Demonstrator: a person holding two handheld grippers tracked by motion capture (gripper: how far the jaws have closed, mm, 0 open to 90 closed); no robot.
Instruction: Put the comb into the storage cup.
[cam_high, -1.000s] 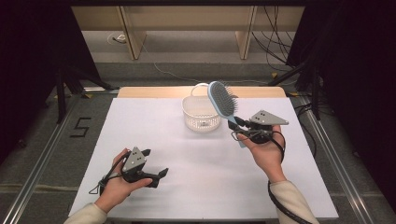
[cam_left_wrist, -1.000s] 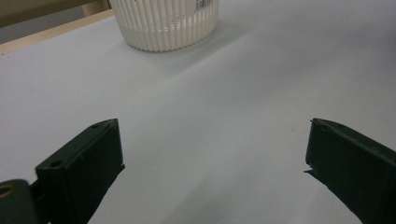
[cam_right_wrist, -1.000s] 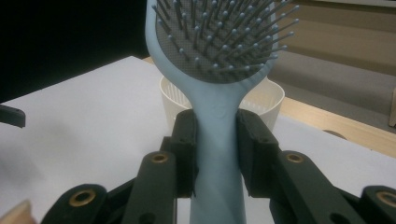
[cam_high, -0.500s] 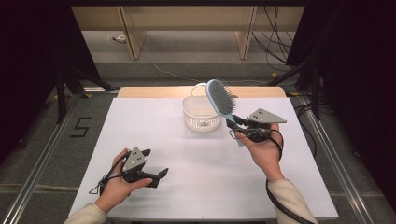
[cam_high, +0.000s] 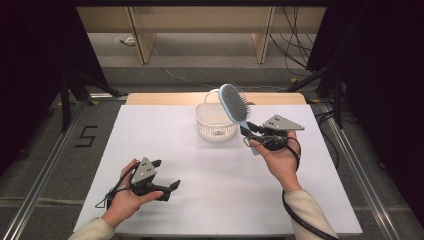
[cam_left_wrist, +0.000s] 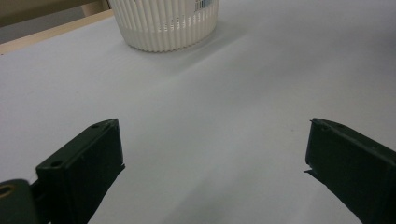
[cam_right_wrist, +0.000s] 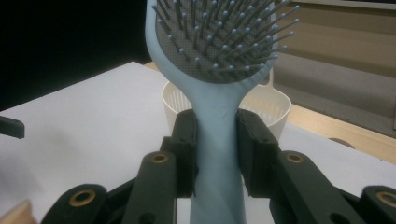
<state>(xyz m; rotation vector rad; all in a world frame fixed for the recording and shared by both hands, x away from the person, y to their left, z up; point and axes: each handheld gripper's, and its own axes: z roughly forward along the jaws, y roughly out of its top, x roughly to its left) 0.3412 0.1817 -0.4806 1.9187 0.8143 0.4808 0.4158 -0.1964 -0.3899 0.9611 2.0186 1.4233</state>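
High view: right tongs (cam_high: 248, 136) hold a brush (cam_high: 235, 105) up beside a basket (cam_high: 215, 122) on the desk (cam_high: 220, 195).

Right gripper view has both black jaws pressed against the pale blue handle of the brush (cam_right_wrist: 219, 107), one on each side, with the bristled head standing upright above them and the white basket (cam_right_wrist: 275, 105) behind it. From above, the head leans toward the far left, over the basket's near right rim, clear of the desk. Left tongs (cam_high: 167, 189) lie low near the desk's front left, in the person's left hand (cam_high: 125, 197); left gripper view shows their jaws spread wide with nothing but bare white desk (cam_left_wrist: 210, 116) between them, and the ribbed basket (cam_left_wrist: 166, 23) well ahead.
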